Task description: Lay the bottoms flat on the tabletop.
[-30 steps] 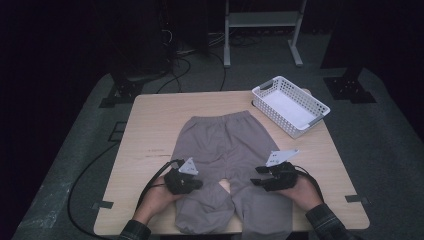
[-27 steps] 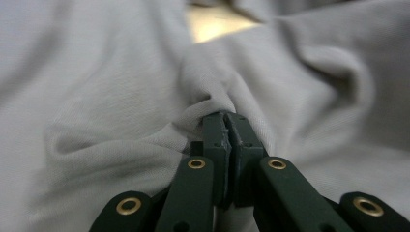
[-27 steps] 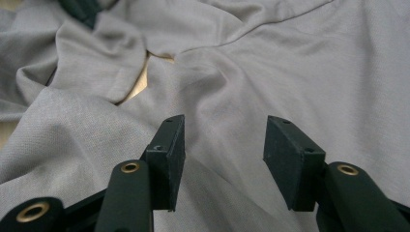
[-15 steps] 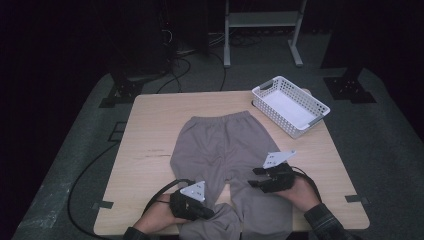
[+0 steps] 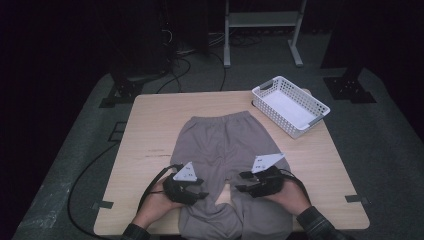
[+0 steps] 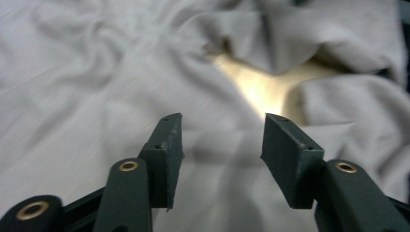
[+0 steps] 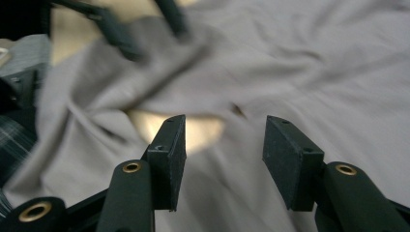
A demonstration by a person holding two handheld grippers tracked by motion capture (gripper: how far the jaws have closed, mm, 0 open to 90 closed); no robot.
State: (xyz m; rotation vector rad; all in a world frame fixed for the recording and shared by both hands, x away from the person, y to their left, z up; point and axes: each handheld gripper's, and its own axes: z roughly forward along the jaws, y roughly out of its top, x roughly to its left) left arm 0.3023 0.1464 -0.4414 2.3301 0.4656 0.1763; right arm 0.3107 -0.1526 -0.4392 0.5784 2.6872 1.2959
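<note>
Black jaws of the left hand-held gripper (image 5: 202, 193) have just been opening and now stand apart over the grey sweatpants (image 5: 227, 150), with nothing pinched between them; in the left gripper view the pads (image 6: 170, 140) hover above rumpled cloth. Compared with half a second earlier, this hand-held gripper has come up from the near edge of the surface (image 5: 150, 130) to the left trouser leg, which now lies bunched and folded back near the crotch, a patch of bare wood showing between the legs. That reads as a release after a first fold of the leg, with smoothing or a fresh grasp likely next. The right hand-held gripper (image 5: 243, 181) waits over the other leg, jaws about half open and empty. Farther back the waistband lies flat mid-surface, and a white basket (image 5: 318, 108) sits at the far right corner. No brand, label or legible writing can be made out
</note>
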